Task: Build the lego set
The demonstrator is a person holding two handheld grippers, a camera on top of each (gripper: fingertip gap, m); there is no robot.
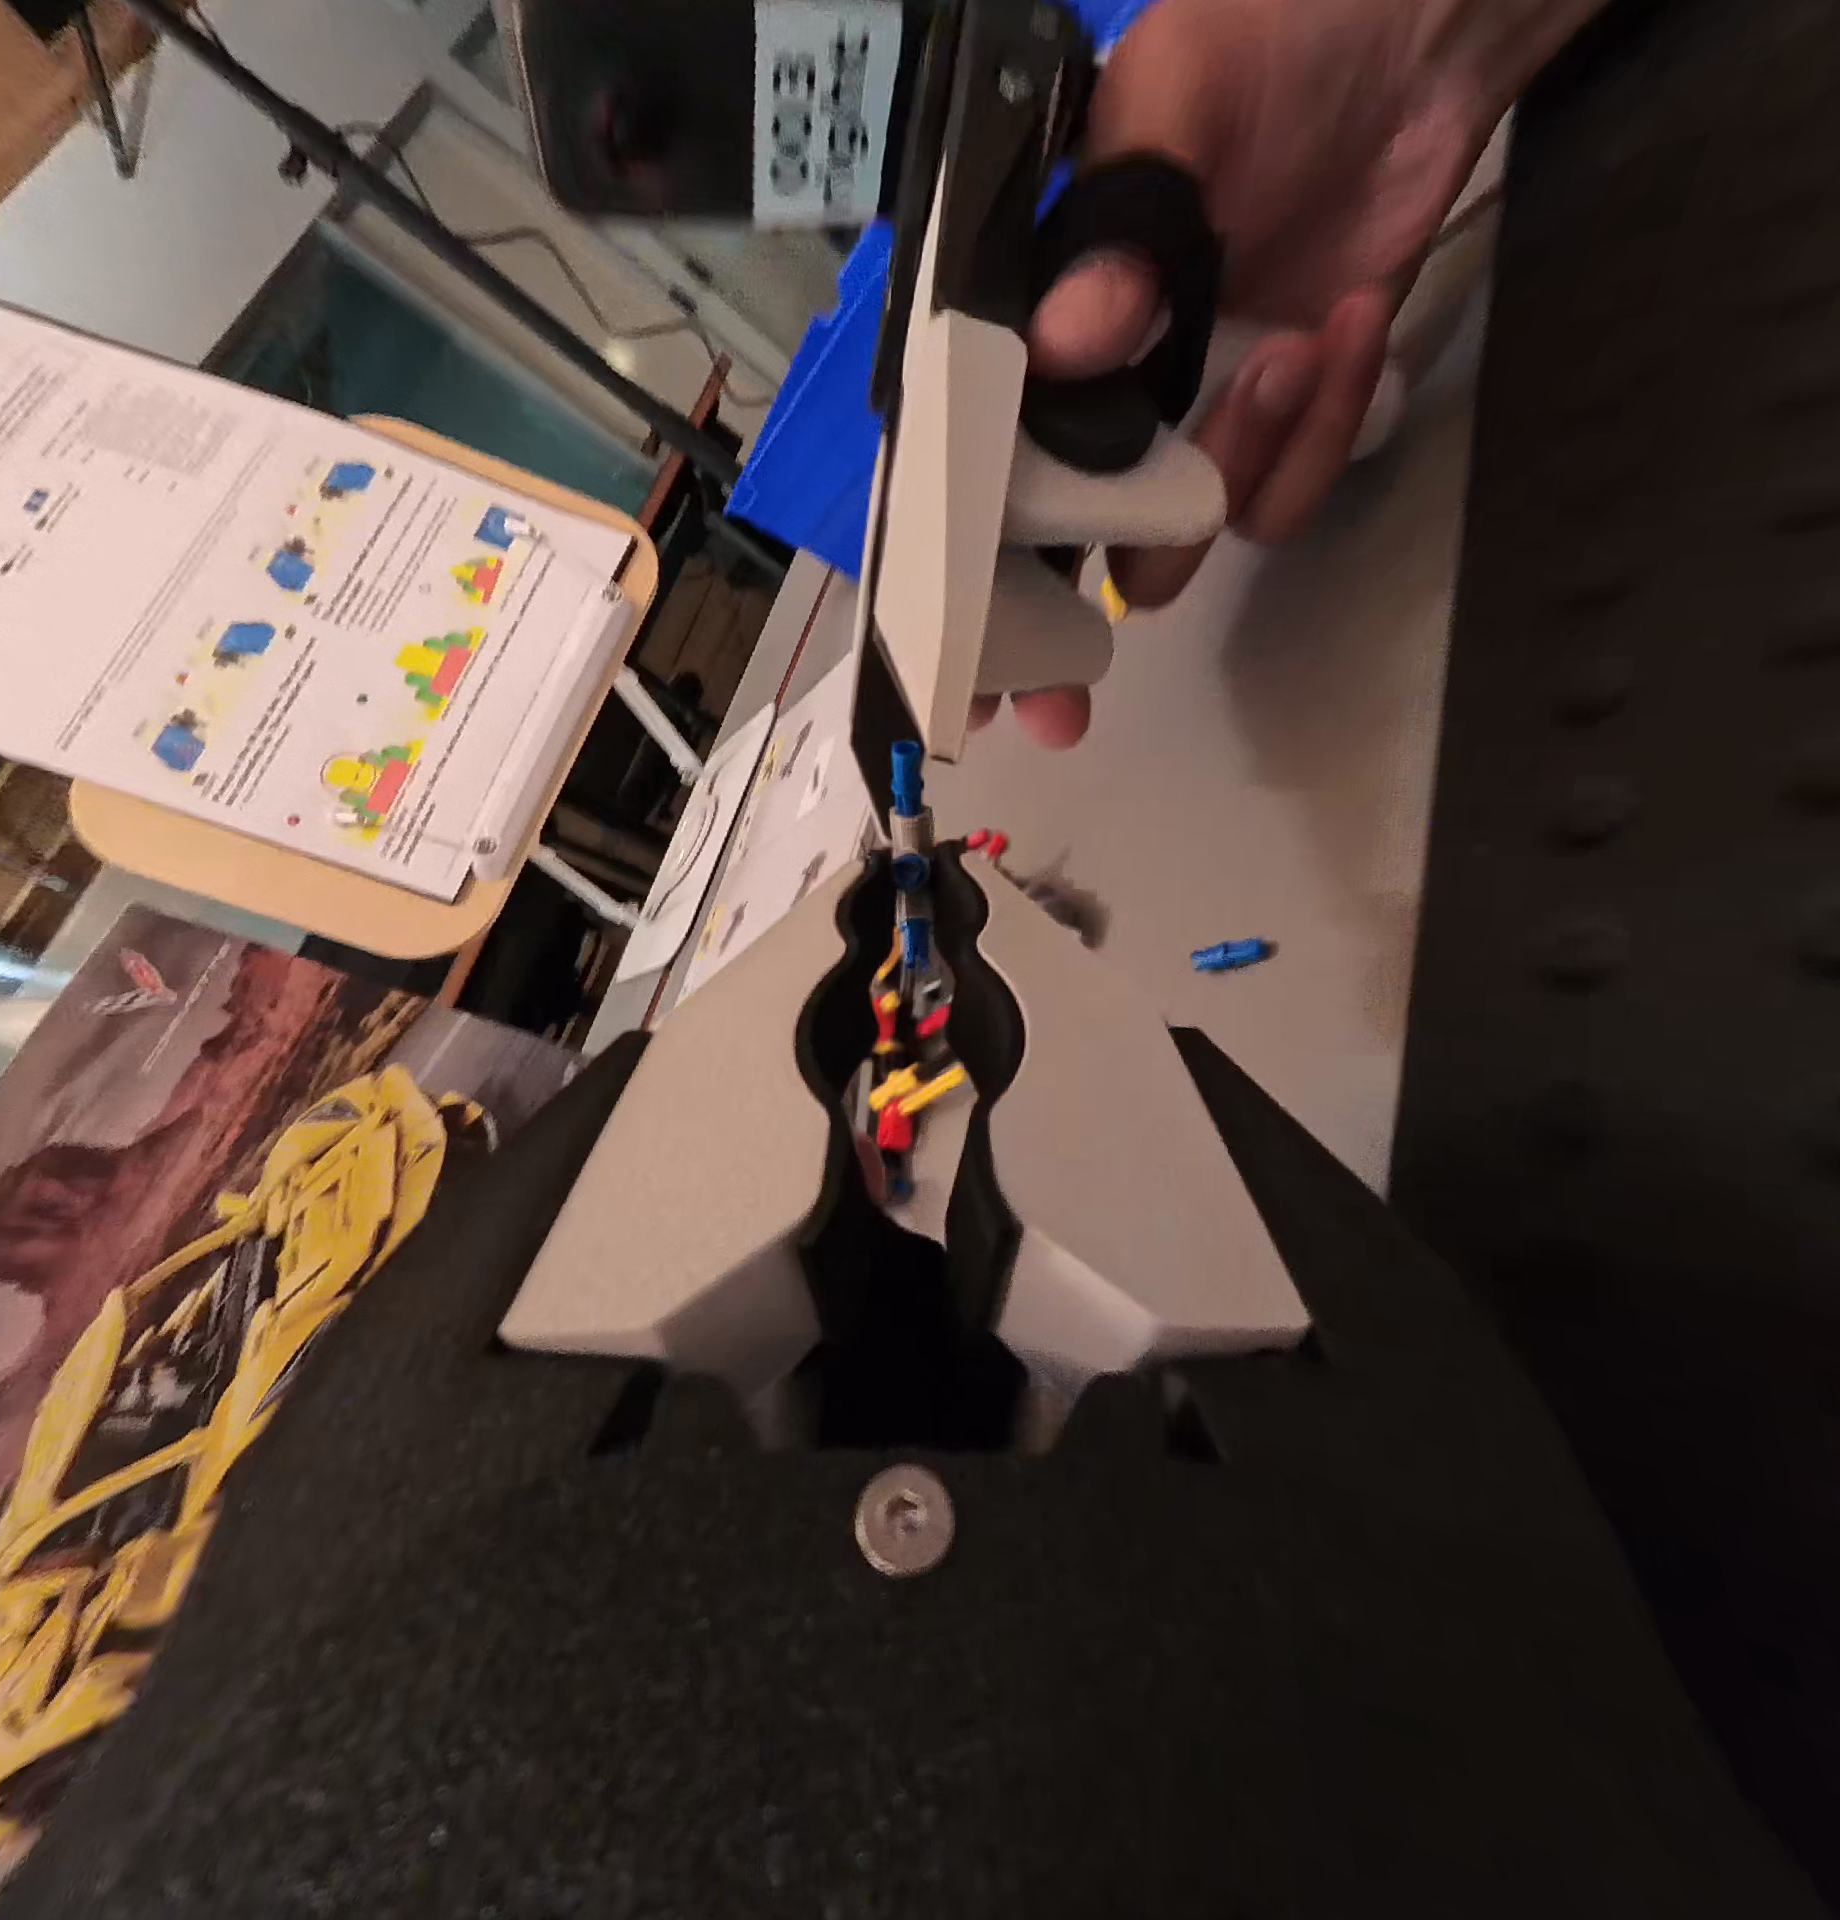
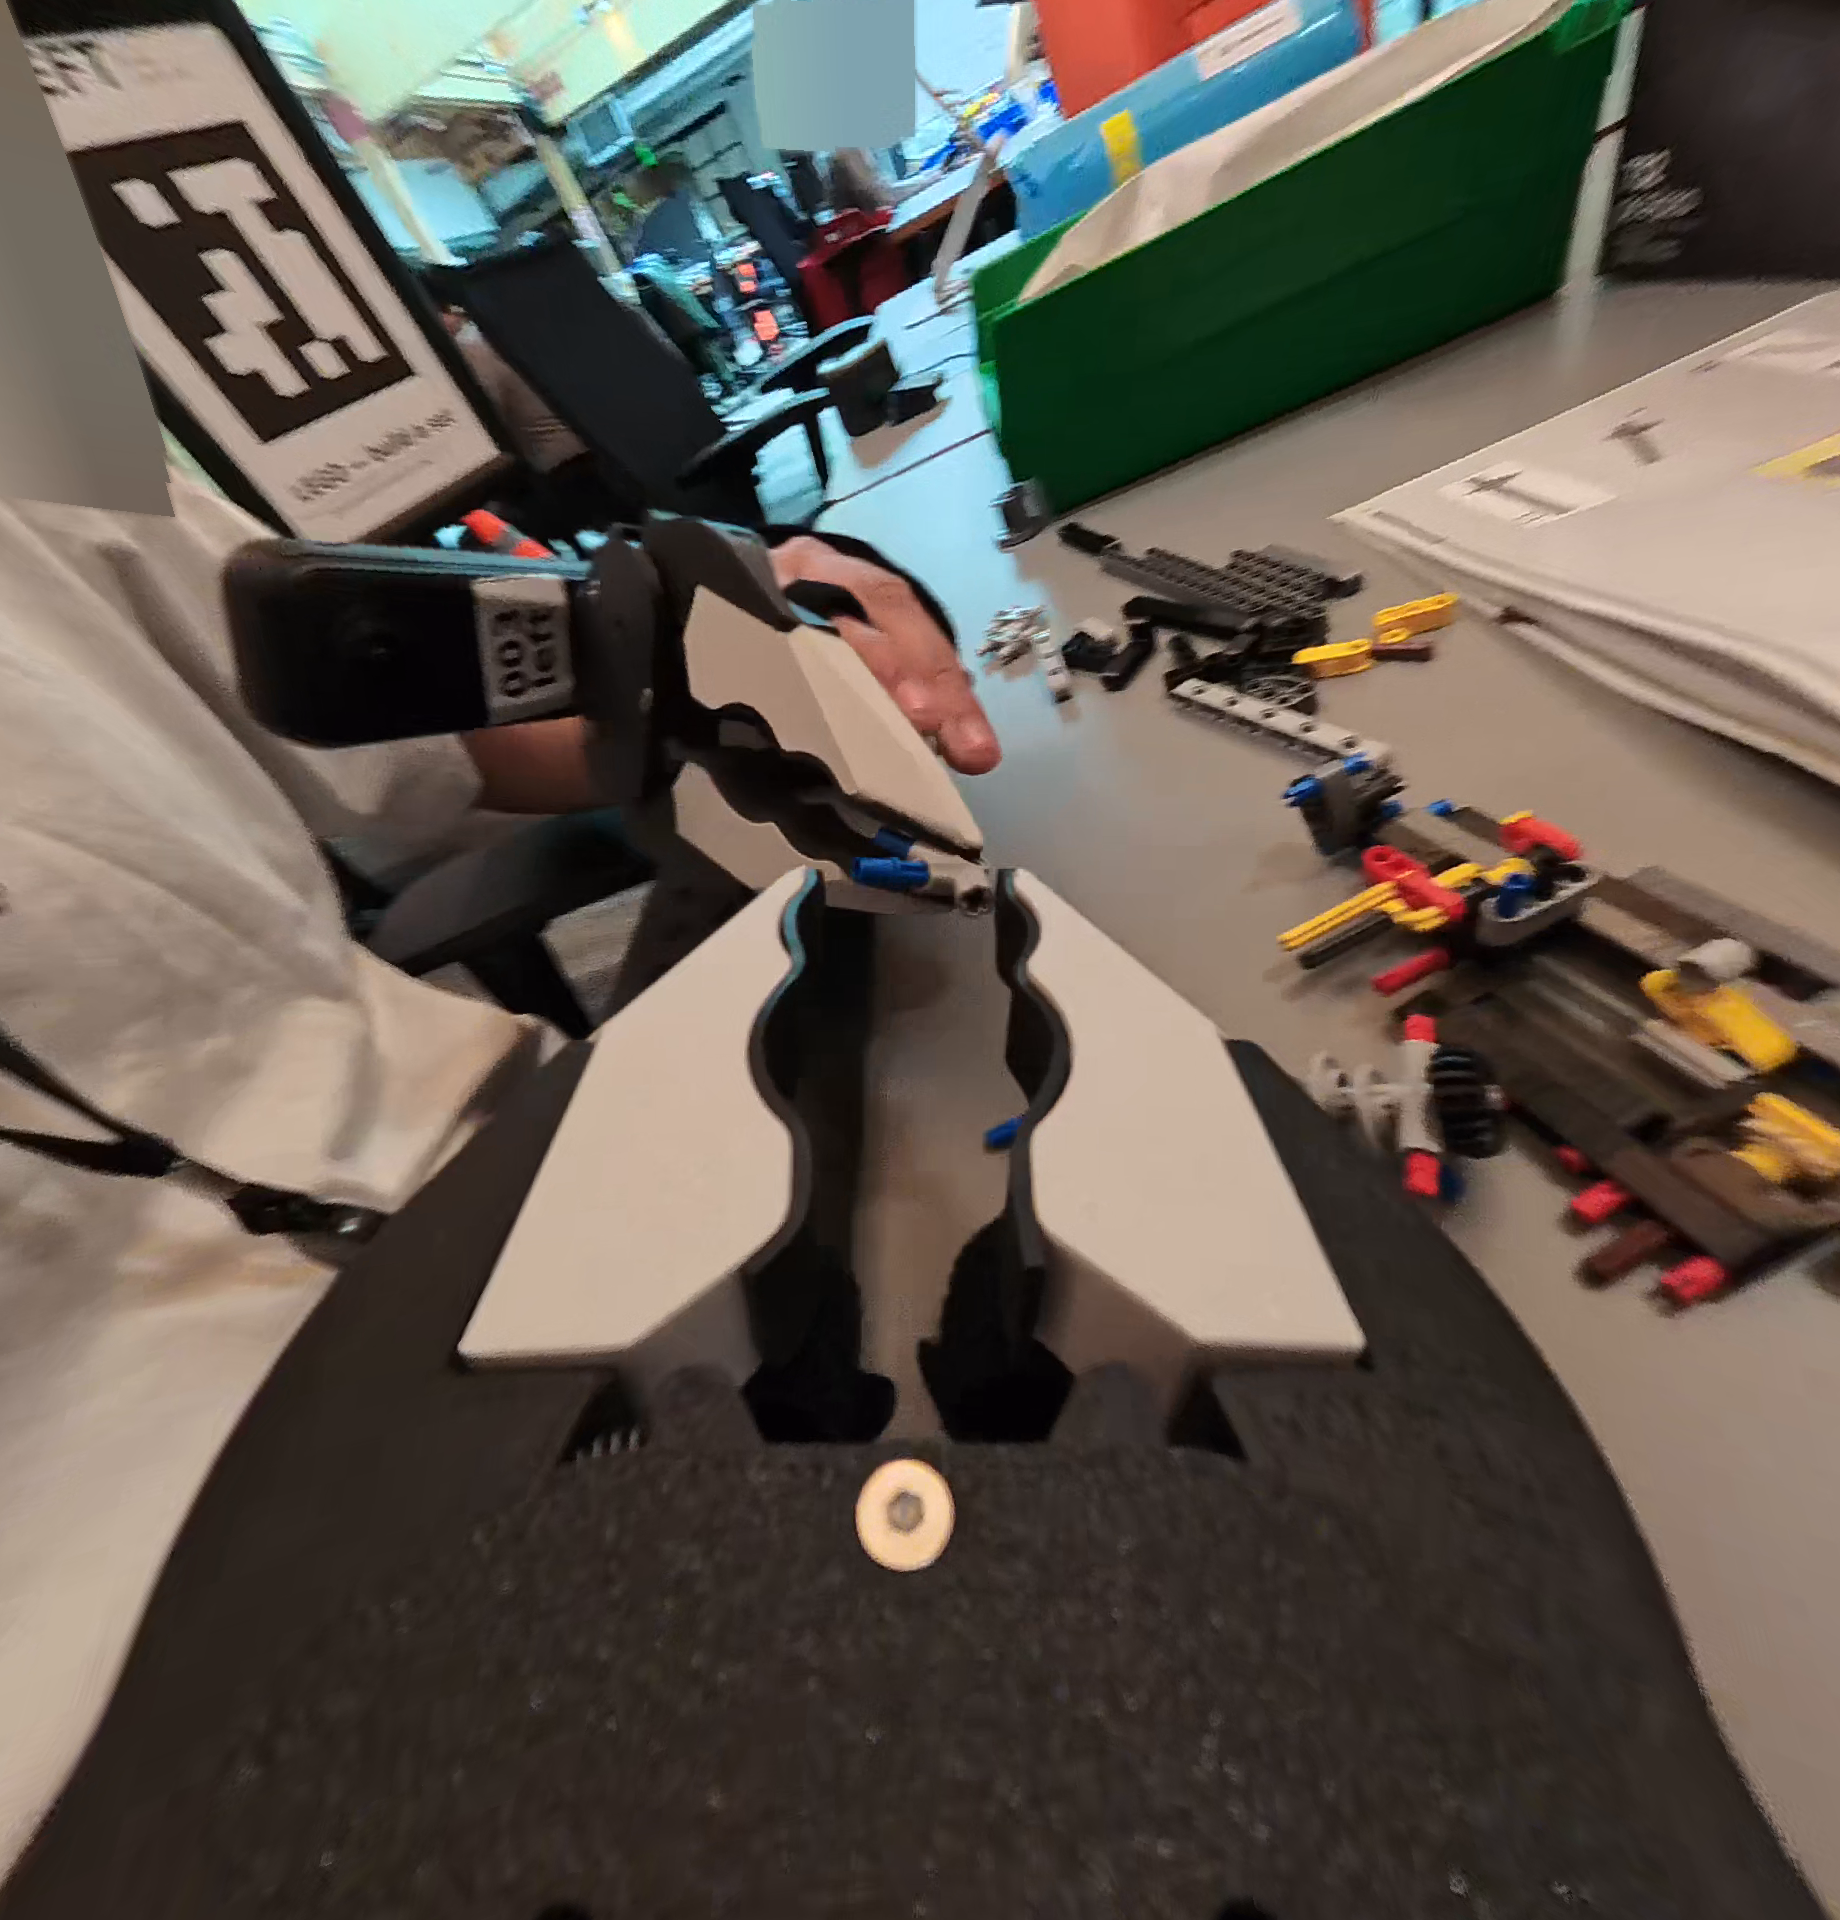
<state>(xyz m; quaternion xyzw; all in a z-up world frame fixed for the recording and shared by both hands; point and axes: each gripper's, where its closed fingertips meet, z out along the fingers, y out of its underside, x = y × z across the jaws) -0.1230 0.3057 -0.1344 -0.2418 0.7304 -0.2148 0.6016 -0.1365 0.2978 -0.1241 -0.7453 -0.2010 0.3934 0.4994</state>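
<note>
My left gripper (image 1: 911, 871) is shut on a short grey beam (image 1: 912, 831) with blue pins, held above the table. One blue pin (image 1: 903, 771) sticks out beyond its tips. My right gripper (image 2: 905, 888) is open, and the free end of the grey beam (image 2: 963, 891) lies between its fingertips. The right wrist view shows the left gripper (image 2: 931, 857) coming in from the left with the beam. The left wrist view shows the right gripper (image 1: 900, 717) edge-on from above, its tip at the blue pin. The partly built model (image 2: 1518, 935) lies on the table to the right.
Loose black and yellow parts (image 2: 1238, 613), a green bin (image 2: 1290, 301) and an open booklet (image 2: 1674, 582) lie beyond the model. A loose blue pin (image 1: 1233, 954) and red parts (image 1: 983, 840) lie on the table. A clipboard with a sheet (image 1: 272, 623) and the set's box (image 1: 168, 1299) stand left.
</note>
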